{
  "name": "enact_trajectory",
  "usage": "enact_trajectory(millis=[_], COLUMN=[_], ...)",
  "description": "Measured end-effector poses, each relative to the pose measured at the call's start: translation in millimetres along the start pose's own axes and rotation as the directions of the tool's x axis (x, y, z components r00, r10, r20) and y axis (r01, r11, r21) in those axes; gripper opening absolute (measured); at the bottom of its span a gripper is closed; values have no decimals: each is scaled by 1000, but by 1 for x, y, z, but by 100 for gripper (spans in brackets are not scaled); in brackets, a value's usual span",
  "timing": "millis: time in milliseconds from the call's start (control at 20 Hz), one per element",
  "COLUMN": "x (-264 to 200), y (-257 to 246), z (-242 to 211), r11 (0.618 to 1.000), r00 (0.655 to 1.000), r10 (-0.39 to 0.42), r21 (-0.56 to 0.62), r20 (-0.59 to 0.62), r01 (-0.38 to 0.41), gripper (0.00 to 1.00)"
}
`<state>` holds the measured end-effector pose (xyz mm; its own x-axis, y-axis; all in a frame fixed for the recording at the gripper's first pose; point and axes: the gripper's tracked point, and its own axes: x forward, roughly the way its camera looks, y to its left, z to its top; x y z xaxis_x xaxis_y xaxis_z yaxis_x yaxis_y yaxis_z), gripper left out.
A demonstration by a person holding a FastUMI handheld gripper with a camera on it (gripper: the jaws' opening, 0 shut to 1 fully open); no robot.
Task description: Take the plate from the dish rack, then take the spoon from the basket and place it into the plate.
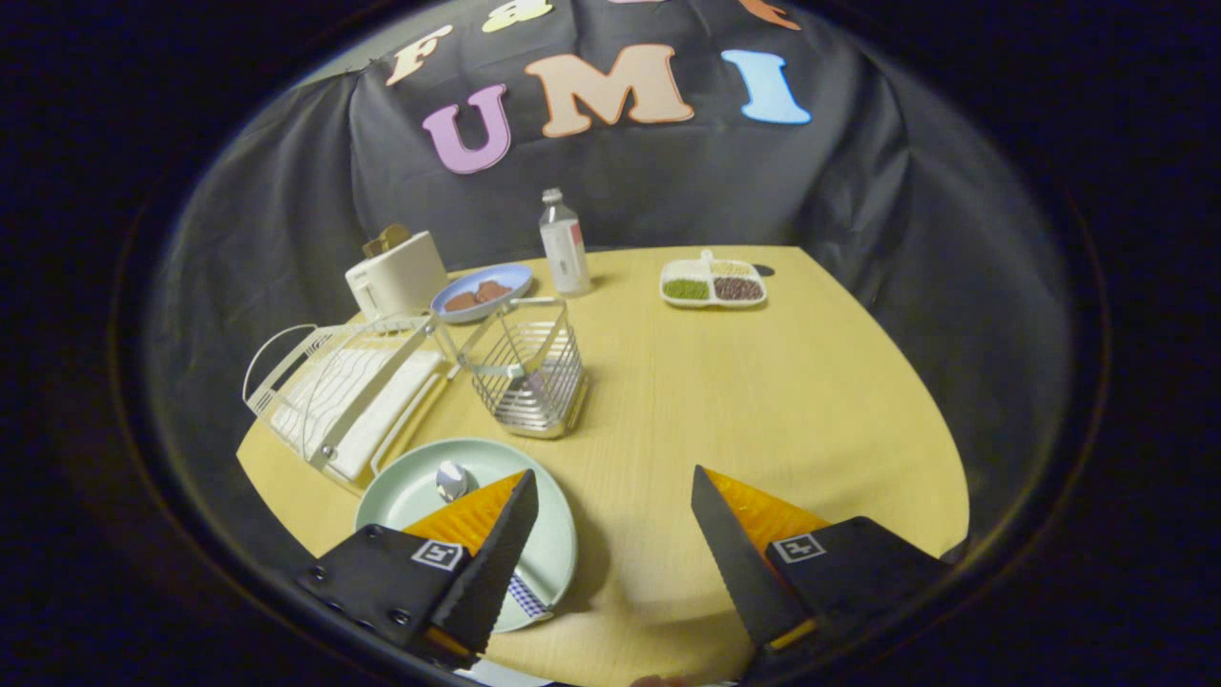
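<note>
A pale green plate (420, 487) lies flat on the yellow table, just in front of the white dish rack (343, 401). A spoon lies in the plate: its metal bowl (450, 480) shows beside my left finger, and its checked handle end (527, 596) pokes out below that finger. The wire basket (529, 377) stands beyond the plate, next to the rack. My gripper (613, 489) is open, with bare table between its fingers. The left finger (496, 544) hangs over the plate and hides the spoon's middle.
At the back stand a white toaster (396, 277), a blue plate (482, 291) with brown pieces, a clear bottle (564, 243) and a white divided tray (713, 283) of beans. The right half of the table (792, 401) is bare wood.
</note>
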<state>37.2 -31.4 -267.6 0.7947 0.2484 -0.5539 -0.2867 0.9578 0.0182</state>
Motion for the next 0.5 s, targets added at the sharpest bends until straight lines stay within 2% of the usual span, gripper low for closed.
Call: enact_trajectory(millis=[200,500], x=[-22,-69], y=[-4,3], z=[60,134], r11=[997,989], r00=[986,925], r10=[-72,-137], r21=[-11,-1], r20=[154,354], r01=[75,147], gripper=[100,100])
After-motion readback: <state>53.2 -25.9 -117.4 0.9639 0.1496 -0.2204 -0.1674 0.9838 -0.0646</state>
